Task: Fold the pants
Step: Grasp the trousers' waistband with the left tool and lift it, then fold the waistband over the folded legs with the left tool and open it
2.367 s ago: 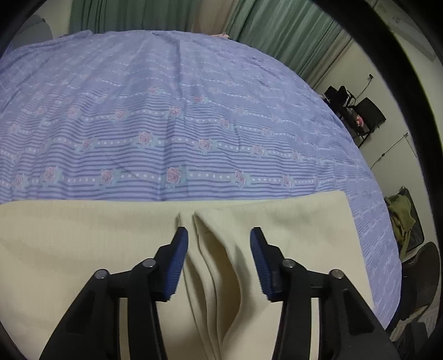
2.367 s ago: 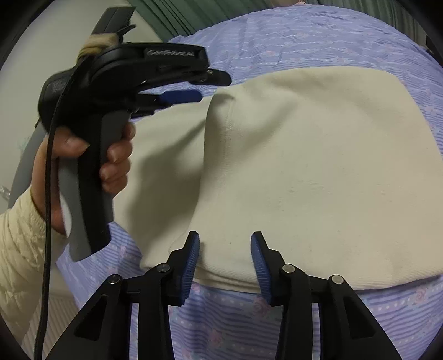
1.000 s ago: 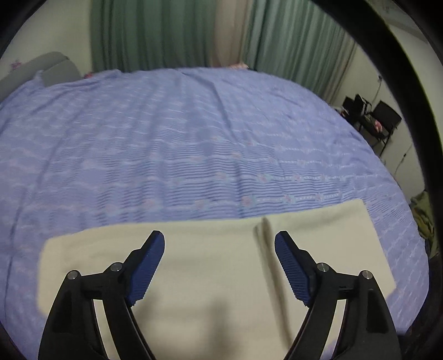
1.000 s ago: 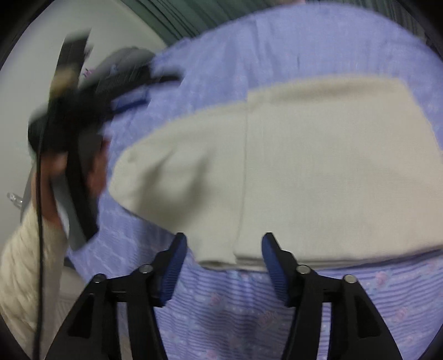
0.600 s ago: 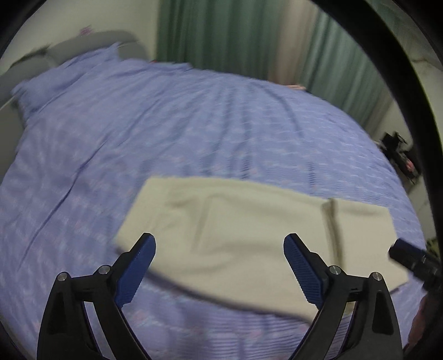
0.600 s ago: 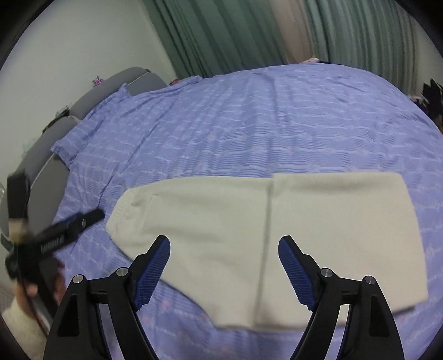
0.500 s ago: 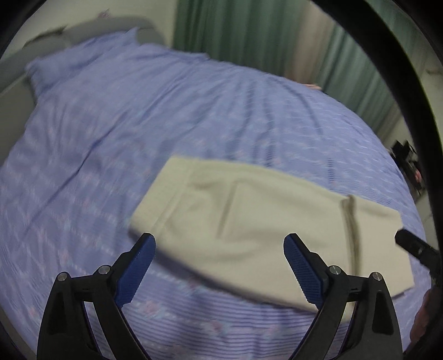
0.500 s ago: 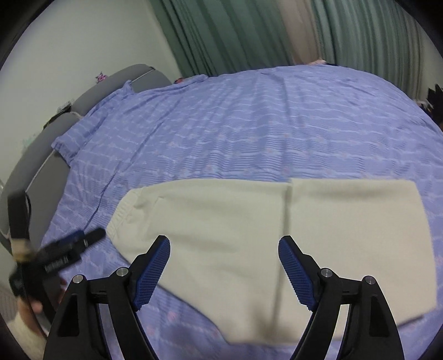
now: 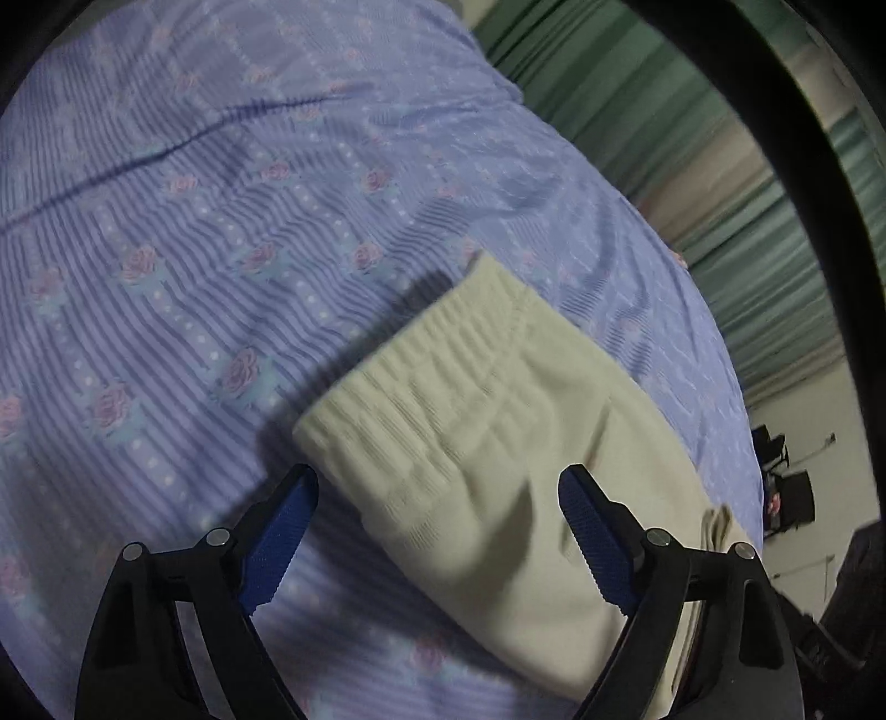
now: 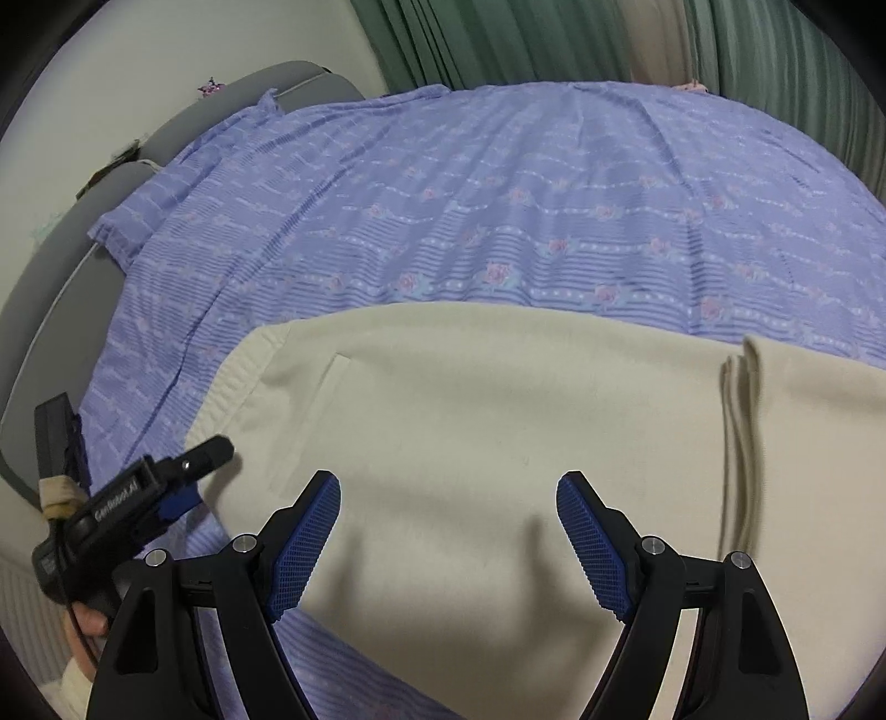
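Cream pants (image 10: 470, 399) lie flat on the bed, with the legs folded back over them; the fold's edge (image 10: 742, 387) is at the right. The ribbed waistband (image 9: 421, 382) is at the left end. My left gripper (image 9: 437, 482) hovers just above the waistband's near corner. Its jaws stand wide and are closing, and the cloth lies below them untouched by the pads. From the right wrist view the left gripper (image 10: 205, 471) shows at that corner, held by a hand (image 10: 88, 620). My right gripper (image 10: 448, 482) is open over the pants' middle, holding nothing.
A lilac striped sheet with pink roses (image 10: 498, 221) covers the bed. A grey padded headboard (image 10: 66, 266) runs along the left. Green curtains (image 10: 498, 39) hang behind the bed. Dark chairs (image 9: 786, 487) stand on the floor past the bed's far side.
Both grippers have slid left along the pants toward the waistband. The left one has dropped and rolled close over the waistband corner. Both jaws stand wider than at the start.
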`<act>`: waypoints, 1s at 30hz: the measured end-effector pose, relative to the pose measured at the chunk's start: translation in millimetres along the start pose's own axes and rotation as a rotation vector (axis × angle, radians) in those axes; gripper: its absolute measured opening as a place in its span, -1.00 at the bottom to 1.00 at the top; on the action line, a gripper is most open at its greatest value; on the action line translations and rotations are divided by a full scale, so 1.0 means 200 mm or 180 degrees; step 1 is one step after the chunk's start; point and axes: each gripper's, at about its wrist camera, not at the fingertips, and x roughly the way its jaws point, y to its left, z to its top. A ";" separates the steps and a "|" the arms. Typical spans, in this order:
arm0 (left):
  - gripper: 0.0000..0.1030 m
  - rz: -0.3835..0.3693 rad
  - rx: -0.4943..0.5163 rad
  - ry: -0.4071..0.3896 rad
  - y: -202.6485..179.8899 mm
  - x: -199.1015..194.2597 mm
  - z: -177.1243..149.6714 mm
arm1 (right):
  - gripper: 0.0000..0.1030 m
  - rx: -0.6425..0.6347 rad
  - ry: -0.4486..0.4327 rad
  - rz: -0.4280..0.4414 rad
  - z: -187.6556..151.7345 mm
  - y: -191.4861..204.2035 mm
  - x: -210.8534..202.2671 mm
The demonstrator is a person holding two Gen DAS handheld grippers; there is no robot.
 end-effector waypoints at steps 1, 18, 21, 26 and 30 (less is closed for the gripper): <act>0.61 -0.0063 -0.0102 0.0030 0.03 0.03 0.01 | 0.58 0.0018 0.0011 0.0001 0.00 0.00 0.01; -0.57 -0.0109 0.0280 -0.0447 -0.38 -0.25 0.04 | 0.58 0.0026 -0.0089 0.0125 0.02 -0.07 -0.16; -0.57 0.0148 0.0742 -0.0671 -0.66 -0.39 -0.01 | 0.58 0.0159 -0.0182 0.0090 0.05 -0.17 -0.30; -0.62 0.0141 0.1120 -0.0863 -1.04 -0.54 -0.11 | 0.58 0.0250 -0.0307 -0.0012 0.07 -0.39 -0.55; -0.63 0.0041 0.1458 -0.0898 -1.39 -0.59 -0.19 | 0.58 0.0202 -0.0441 -0.0143 0.05 -0.58 -0.78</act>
